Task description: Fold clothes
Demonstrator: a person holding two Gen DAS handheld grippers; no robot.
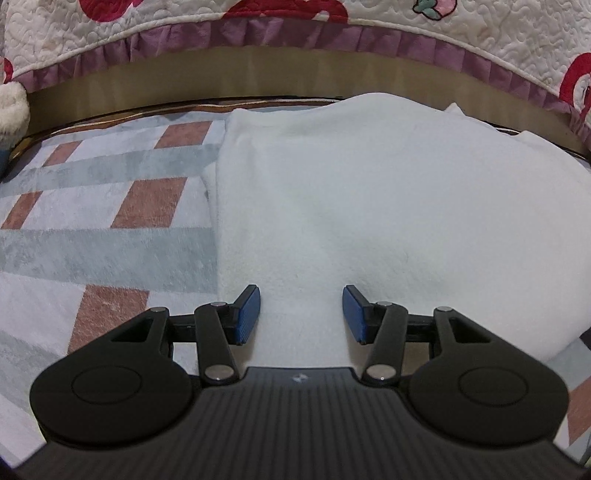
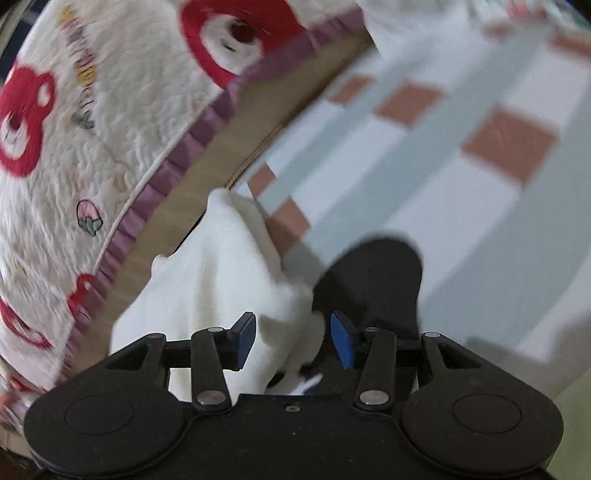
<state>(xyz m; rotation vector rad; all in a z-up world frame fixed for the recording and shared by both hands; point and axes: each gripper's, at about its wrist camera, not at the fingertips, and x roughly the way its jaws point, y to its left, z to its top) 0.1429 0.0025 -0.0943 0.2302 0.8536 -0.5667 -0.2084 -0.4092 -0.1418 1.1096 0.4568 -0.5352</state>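
My left gripper (image 1: 301, 312) hung spread over the white fleecy garment (image 1: 351, 192) flat on the checked rug (image 1: 110, 206). My right gripper (image 2: 291, 338), also spread, straddled another white bunch (image 2: 221, 280) beside something black (image 2: 369, 280); blurred, I risked pinching both.

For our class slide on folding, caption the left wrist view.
Open left gripper poised over a white fleecy garment spread on a checked rug.

Checked rug (image 1: 110, 206) on floor; quilted bear-print bedspread (image 1: 369, 22) overhanging wooden frame (image 1: 258, 66).
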